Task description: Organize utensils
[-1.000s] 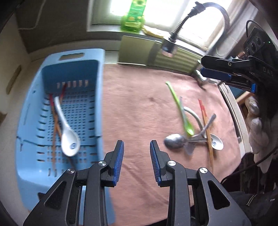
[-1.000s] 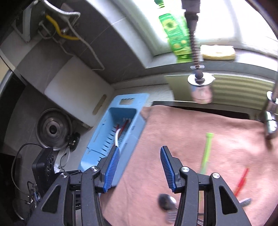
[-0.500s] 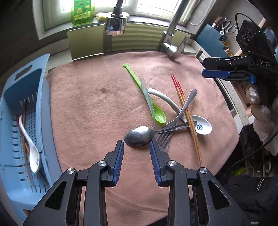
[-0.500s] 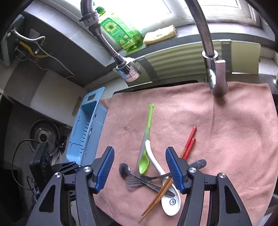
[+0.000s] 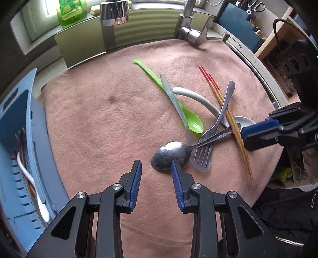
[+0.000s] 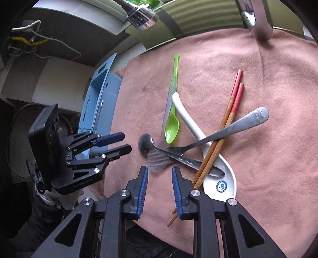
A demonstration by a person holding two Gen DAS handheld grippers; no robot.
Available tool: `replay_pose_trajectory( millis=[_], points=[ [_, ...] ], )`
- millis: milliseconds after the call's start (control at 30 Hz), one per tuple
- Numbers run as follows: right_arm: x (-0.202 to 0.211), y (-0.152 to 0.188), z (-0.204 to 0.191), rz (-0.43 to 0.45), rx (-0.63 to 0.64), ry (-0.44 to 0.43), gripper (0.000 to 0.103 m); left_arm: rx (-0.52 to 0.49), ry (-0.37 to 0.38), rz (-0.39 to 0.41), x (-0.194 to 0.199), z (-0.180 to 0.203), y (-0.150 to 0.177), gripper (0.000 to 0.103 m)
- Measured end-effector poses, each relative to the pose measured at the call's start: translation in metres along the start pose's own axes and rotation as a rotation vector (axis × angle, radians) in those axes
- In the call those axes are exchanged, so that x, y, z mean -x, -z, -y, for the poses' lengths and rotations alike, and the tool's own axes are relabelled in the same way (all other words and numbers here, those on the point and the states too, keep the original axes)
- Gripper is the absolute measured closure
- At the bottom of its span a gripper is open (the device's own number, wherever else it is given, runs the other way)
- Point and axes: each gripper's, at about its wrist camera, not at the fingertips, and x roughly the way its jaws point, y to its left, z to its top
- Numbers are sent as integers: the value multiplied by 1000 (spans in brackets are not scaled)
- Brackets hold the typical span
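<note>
Round blue emblem (image 6: pixel 221 186) printed in bowl of white ceramic spoon (image 6: pixel 190 127); stamped mark on fork (image 6: pixel 226 131) handle end, too small to read. Faint lettering along metal spoon (image 5: pixel 173 155) handle, illegible. Green dish-soap bottle (image 5: pixel 72 11) on sill, label blurred.

Pink towel (image 5: pixel 103 119) spread over sink area, under faucet (image 5: pixel 190 29) and spray head (image 5: pixel 114 12). Utensils heaped on towel: green plastic spoon (image 5: pixel 190 123), clear plastic spoon (image 6: pixel 157 160), red-tipped chopsticks (image 6: pixel 224 129) crossing fork and ceramic spoon. Blue basket (image 5: pixel 17 158) at towel's left, cut off by frame, holding another white spoon (image 5: pixel 33 190) and chopsticks half hidden behind wall.

Left gripper (image 5: pixel 156 168) partly parted, empty, just beside metal spoon bowl. Right gripper (image 6: pixel 160 174) jaws just narrowed, nothing between, above clear spoon.
</note>
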Motion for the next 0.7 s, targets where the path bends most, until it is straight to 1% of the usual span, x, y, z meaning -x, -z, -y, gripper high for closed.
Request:
replay_pose_trajectory(
  millis=[67, 167, 267, 333, 500, 567, 633, 700],
  points=[
    [-9, 5, -4, -15, 8, 8, 82, -18, -9, 5, -1, 0, -4, 74],
    [-22, 10, -6, -27, -6, 12, 82, -51, 3, 2, -3, 3, -11, 74],
    [-28, 13, 0, -11, -66, 10, 82, -139, -6, -26, -7, 12, -11, 74],
    [-26, 16, 8, 17, -124, 1, 82, -169, -1, -55, -12, 16, -11, 74],
    [-25, 17, 20, 58, -179, 28, 81, -171, 35, -74, -20, 14, -12, 73],
    [-24, 16, 25, 75, -212, 2, 81, -177, 42, -80, -21, 15, -12, 74],
    [-20, 14, 29, 103, -228, 2, 81, -191, 48, -93, -23, 18, -10, 74],
    [-17, 13, 33, 118, -254, -26, 80, -206, 36, -100, -27, 23, -8, 74]
  ],
)
